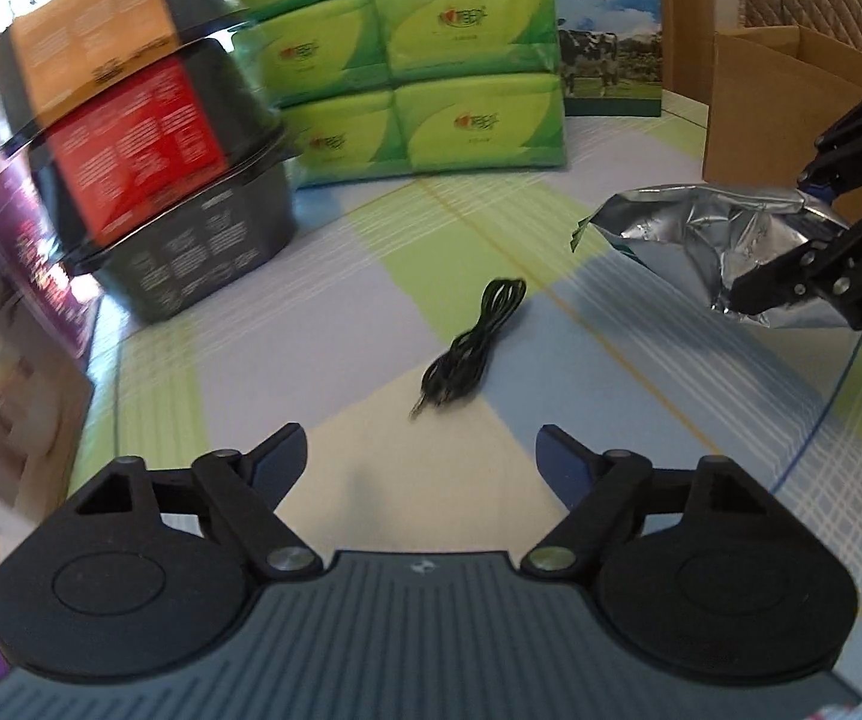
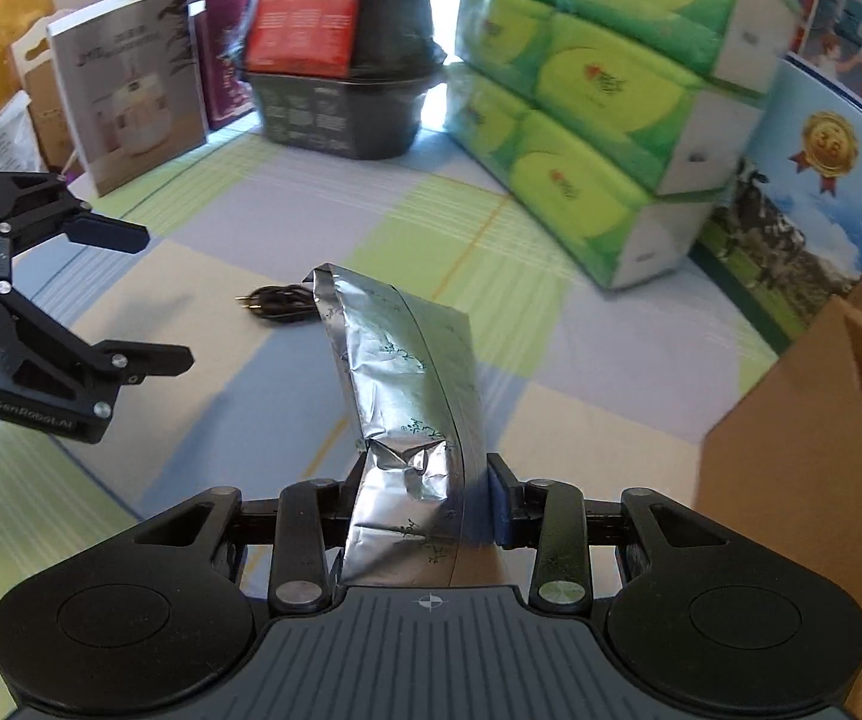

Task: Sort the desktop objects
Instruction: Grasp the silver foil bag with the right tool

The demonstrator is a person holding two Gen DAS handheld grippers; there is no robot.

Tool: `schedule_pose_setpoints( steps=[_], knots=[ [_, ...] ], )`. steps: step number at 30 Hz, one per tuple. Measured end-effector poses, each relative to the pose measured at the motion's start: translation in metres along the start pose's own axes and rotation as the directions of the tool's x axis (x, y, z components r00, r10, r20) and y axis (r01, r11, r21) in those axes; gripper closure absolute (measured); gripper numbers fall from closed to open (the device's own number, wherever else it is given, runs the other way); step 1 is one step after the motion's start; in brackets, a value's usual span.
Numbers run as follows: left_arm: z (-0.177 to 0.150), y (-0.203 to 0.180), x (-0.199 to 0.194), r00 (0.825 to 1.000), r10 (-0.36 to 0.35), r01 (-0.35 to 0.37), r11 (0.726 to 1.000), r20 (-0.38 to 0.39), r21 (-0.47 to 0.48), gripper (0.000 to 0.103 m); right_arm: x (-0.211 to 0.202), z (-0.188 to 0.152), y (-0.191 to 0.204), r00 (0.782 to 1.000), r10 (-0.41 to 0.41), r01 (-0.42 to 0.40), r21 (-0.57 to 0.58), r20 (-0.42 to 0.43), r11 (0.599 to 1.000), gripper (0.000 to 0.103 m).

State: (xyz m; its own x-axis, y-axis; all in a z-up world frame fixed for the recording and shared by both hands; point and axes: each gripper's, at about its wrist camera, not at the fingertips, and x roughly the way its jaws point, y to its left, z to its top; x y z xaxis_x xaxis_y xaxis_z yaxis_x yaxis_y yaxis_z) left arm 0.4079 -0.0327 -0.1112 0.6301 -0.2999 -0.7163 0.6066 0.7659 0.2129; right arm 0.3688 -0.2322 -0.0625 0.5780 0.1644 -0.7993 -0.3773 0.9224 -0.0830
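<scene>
My right gripper (image 2: 425, 498) pinches the foil bag (image 2: 407, 384) for the box (image 2: 790, 468) beside it; left gripper (image 1: 419, 456) spread, cable (image 1: 472, 348) just ahead, probably next.

A crumpled silver foil pouch (image 2: 407, 402), printed with small dark characters, is clamped at its lower end between the fingers of the right hand-held gripper (image 2: 425, 510) and held above the counter (image 1: 323, 324). A coiled black cable (image 1: 472, 348) lies mid-counter, flat, plug end outward.
</scene>
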Motion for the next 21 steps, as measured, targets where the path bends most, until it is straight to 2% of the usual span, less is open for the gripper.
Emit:
schedule_pose_setpoints(
  steps=[4,10,13,16,19,21],
  knots=[
    [0.016,-0.007,0.025,1.000,-0.014,0.015,0.998,-0.006,0.068,0.033,0.003,0.004,-0.010,1.000,-0.022,0.022,0.006,-0.003,1.000,0.069],
    [0.034,-0.012,0.047,1.000,-0.030,0.030,0.997,0.003,0.072,0.039,0.017,0.011,-0.017,0.999,-0.038,0.038,0.088,-0.002,0.995,0.069],
    [0.039,-0.015,0.057,0.999,-0.038,0.040,0.995,-0.018,0.092,0.046,0.025,0.014,-0.017,0.999,-0.043,0.043,0.083,-0.004,0.996,0.069],
    [0.041,-0.017,0.063,0.999,-0.043,0.046,0.993,-0.031,0.105,0.058,0.030,0.014,-0.020,0.999,-0.041,0.041,0.097,-0.003,0.994,0.069],
    [0.042,-0.015,0.066,0.999,-0.045,0.048,0.995,-0.029,0.085,0.064,0.032,0.013,-0.023,0.999,-0.037,0.037,0.110,-0.002,0.993,0.069],
    [0.043,-0.015,0.067,0.998,-0.051,0.052,0.996,-0.030,0.066,0.071,0.033,0.013,-0.024,0.999,-0.037,0.036,0.115,0.000,0.993,0.069]
  ],
)
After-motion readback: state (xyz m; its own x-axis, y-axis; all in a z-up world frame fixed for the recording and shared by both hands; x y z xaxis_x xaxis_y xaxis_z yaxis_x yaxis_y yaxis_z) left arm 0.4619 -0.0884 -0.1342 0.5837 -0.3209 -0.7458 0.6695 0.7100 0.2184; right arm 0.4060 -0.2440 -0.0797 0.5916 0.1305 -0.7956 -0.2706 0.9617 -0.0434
